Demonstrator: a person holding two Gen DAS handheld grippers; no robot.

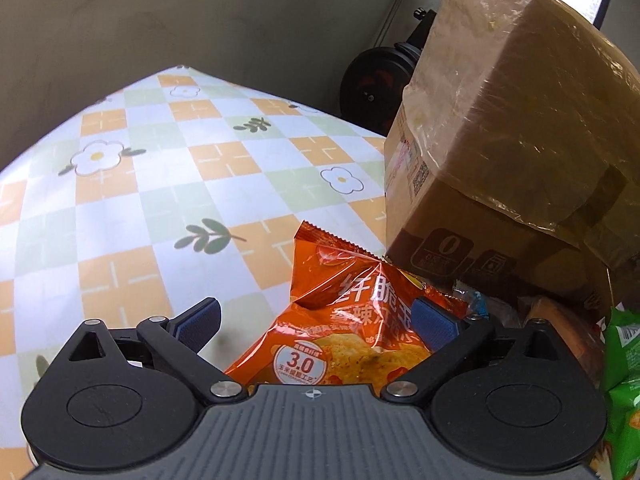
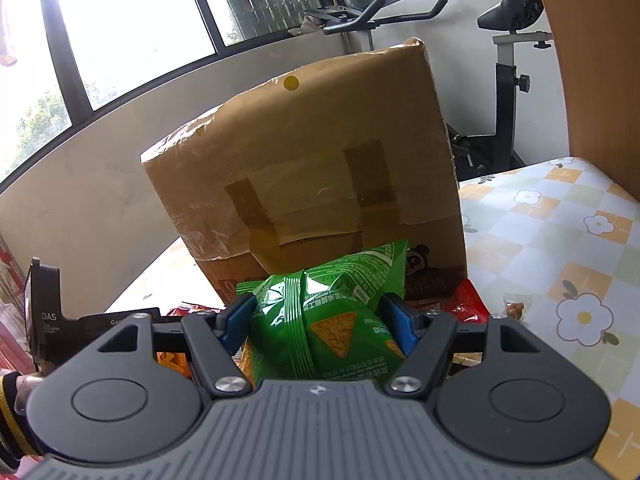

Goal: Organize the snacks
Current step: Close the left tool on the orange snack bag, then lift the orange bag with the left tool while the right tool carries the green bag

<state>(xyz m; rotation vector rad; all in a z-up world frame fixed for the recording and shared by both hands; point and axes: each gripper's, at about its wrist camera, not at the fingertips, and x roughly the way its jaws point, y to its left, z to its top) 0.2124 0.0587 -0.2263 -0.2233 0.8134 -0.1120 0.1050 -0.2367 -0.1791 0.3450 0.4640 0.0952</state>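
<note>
An orange snack bag [image 1: 352, 280] lies on the checked tablecloth [image 1: 160, 200], against the foot of a taped cardboard box [image 1: 512, 140]. My left gripper [image 1: 316, 325] is open and angled down over the bag. Its right pad sits at the bag's edge and its left pad stands clear over the cloth. My right gripper [image 2: 318, 323] is shut on a green chip bag [image 2: 340, 292], which bulges between the blue pads in front of the same cardboard box [image 2: 312, 168]. The green chip bag [image 1: 624, 364] also shows at the right edge of the left wrist view.
More packets lie at the box's foot: a red packet [image 2: 468, 304] and a small wrapped sweet [image 2: 514, 308]. A sleeved hand [image 2: 12, 396] holds a black device [image 2: 44, 316] at the left. An exercise bike [image 2: 508, 80] stands behind the table. Flowered tablecloth [image 2: 560, 240] stretches to the right.
</note>
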